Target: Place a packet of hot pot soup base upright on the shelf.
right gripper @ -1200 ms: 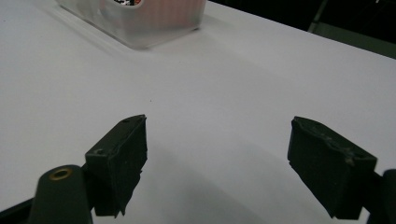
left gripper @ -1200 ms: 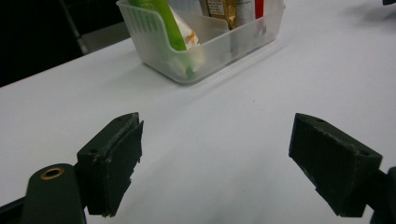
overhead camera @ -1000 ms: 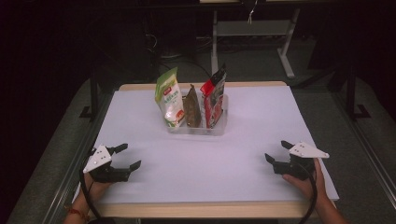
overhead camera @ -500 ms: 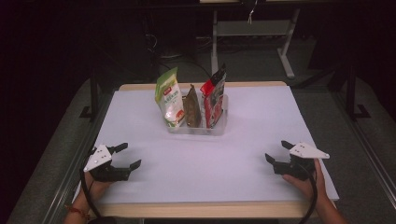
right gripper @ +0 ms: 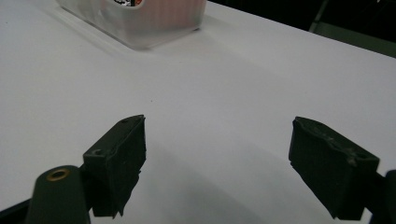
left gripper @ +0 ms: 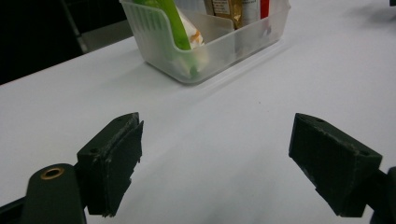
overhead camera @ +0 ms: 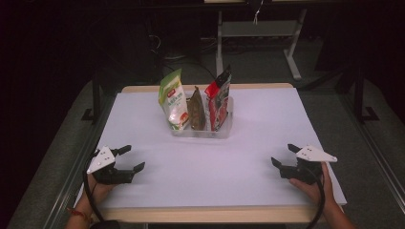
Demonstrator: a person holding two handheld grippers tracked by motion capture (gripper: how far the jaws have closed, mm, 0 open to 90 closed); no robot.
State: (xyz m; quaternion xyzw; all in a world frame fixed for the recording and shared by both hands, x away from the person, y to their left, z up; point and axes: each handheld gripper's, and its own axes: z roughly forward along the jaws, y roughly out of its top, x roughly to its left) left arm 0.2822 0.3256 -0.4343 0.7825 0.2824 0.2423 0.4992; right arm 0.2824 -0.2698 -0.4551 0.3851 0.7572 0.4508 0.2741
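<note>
High view: both grippers rest near table [overhead camera: 267,143] front edge, left gripper [overhead camera: 130,158] & right gripper [overhead camera: 285,155] jaws wide, nothing btwn them. Bin [overhead camera: 224,129] w/ 3 snack bags sits mid-table, well apart. Approach from above, pinch one bag's top edge, lift straight.

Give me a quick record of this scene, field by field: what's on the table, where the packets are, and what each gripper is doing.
Surface: white table
Container: clear plastic bin, toward the far middle of the table
Contents: green packet, brown packet, red packet, standing side by side in the bin
Left gripper: near left corner, jaws open, nothing between them
Right gripper: near right corner, jaws just opened a little further, nothing between them
Contact: neither gripper touches the bin
</note>
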